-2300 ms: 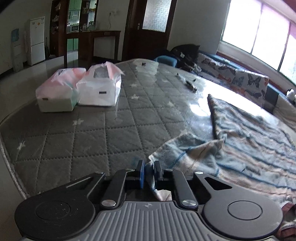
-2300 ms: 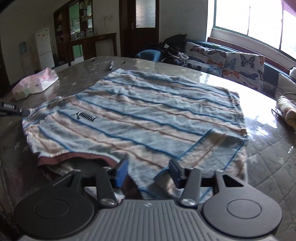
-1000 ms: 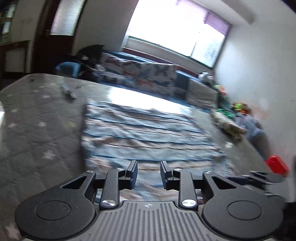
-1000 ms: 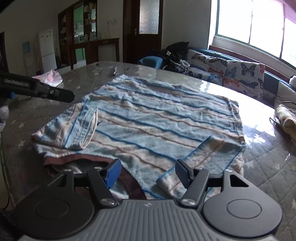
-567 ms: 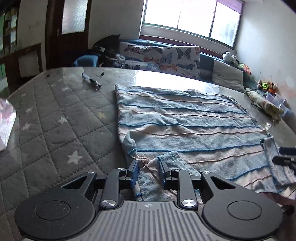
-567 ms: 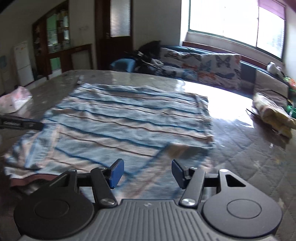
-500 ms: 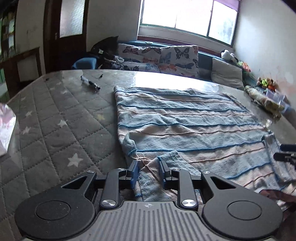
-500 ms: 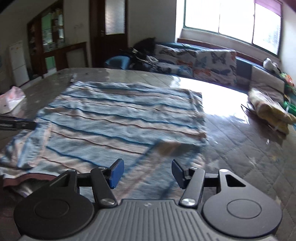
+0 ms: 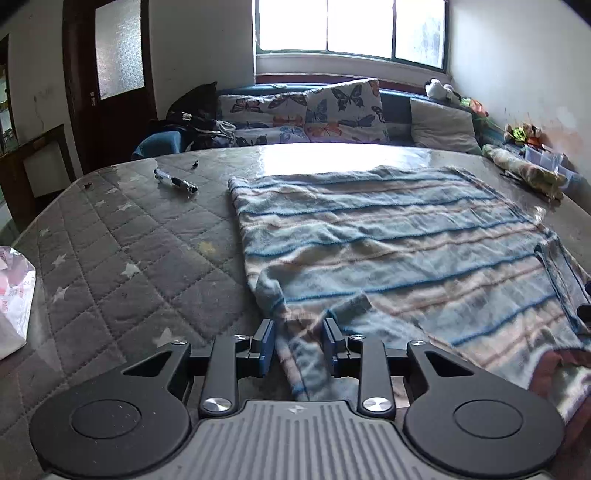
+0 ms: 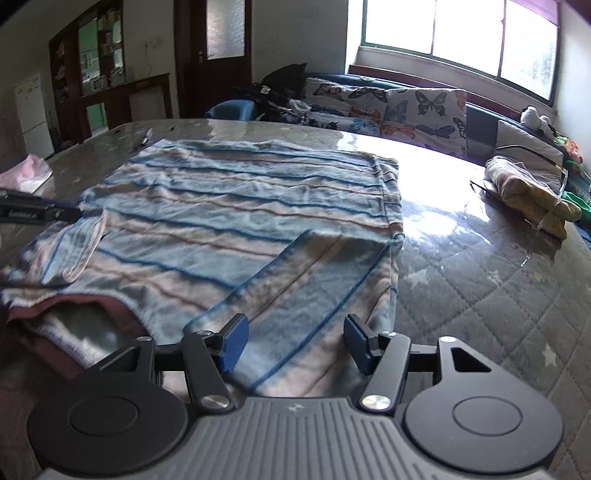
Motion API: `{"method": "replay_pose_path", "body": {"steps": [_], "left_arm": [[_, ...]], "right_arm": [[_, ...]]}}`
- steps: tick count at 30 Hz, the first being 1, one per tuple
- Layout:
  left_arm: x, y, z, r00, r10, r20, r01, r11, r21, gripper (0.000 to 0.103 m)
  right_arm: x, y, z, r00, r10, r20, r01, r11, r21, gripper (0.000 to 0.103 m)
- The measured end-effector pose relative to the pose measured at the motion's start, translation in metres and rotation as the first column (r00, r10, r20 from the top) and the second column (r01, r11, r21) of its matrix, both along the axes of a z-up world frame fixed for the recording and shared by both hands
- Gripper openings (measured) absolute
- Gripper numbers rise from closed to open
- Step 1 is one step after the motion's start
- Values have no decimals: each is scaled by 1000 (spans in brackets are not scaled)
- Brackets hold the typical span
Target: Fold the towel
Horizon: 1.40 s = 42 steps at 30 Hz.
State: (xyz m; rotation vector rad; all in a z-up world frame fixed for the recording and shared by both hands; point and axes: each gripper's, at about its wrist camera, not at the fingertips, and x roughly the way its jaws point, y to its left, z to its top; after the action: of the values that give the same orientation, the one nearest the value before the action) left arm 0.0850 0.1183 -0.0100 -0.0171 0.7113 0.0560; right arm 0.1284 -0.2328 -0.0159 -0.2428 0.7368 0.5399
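Two grippers, left gripper [image 9: 298, 341] and right gripper [image 10: 295, 341], stand open and hold nothing, each straddling a turned-over near corner of the striped towel [image 10: 236, 206]. The towel lies mostly spread on the quilted table [image 9: 122, 258]; any full fold remains.

Towel [image 9: 388, 236] spread flat on quilted mattress [image 9: 122, 258], near corners turned back onto it. Left gripper [image 9: 298, 341] over near left corner, right gripper [image 10: 293, 341] over near right corner. Pen [image 9: 176, 181] beyond towel's far left corner. Tissue pack [image 9: 14, 295] at left edge. Sofa [image 9: 314, 114] behind mattress, under window [image 9: 351, 26].
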Motion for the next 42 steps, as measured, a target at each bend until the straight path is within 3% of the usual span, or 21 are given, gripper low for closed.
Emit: {"method": "replay_pose_path", "body": {"steps": [5,7,9,14,17,20,23,25,27,31,34,41,42], "left_arm": [[-42,-15,16,988,-154,9,154,987,47,31],[-61,-28,20,971,-238,8,237,968,82,38],[-78,-42,20,946,-324,-3,322,938,128,44],[-108,-81,8,870,-492,-28,479,831,283,45],[-112,-95,-1,846,-532,-36,512,791,334,45],[-107,-101,-7,838,-544,-30,517,777,360,44],[-104,-105,-8,831,-557,-22,524,767,370,27],[-103,-106,-6,828,-560,-12,526,770,362,18],[-100,-102,-2,839,-545,9,510,791,338,15],[-82,-88,14,877,-479,39,458,857,235,10],[-63,-79,25,896,-441,53,428,889,161,10],[-26,-73,28,908,-418,26,414,905,98,10],[-23,-72,27,909,-417,20,413,906,92,10]], "right_arm": [[-17,-7,10,999,42,-3,-42,999,-24,57],[-27,-10,17,997,71,7,-71,997,-43,57],[-37,-10,20,994,109,15,-107,992,-71,57],[-61,-7,24,978,208,30,-201,968,-150,58],[-70,-2,18,968,250,34,-239,952,-193,58],[-76,3,14,958,280,55,-262,939,-224,57],[-78,6,15,953,297,67,-274,933,-234,58],[-78,7,14,950,303,71,-279,930,-238,58],[-78,7,14,948,310,75,-284,927,-244,58],[-75,10,14,940,331,81,-303,920,-249,58],[-72,13,14,934,348,85,-318,914,-252,58],[-60,22,11,925,368,95,-337,910,-239,56],[-57,24,10,925,368,93,-339,911,-233,52]]}}
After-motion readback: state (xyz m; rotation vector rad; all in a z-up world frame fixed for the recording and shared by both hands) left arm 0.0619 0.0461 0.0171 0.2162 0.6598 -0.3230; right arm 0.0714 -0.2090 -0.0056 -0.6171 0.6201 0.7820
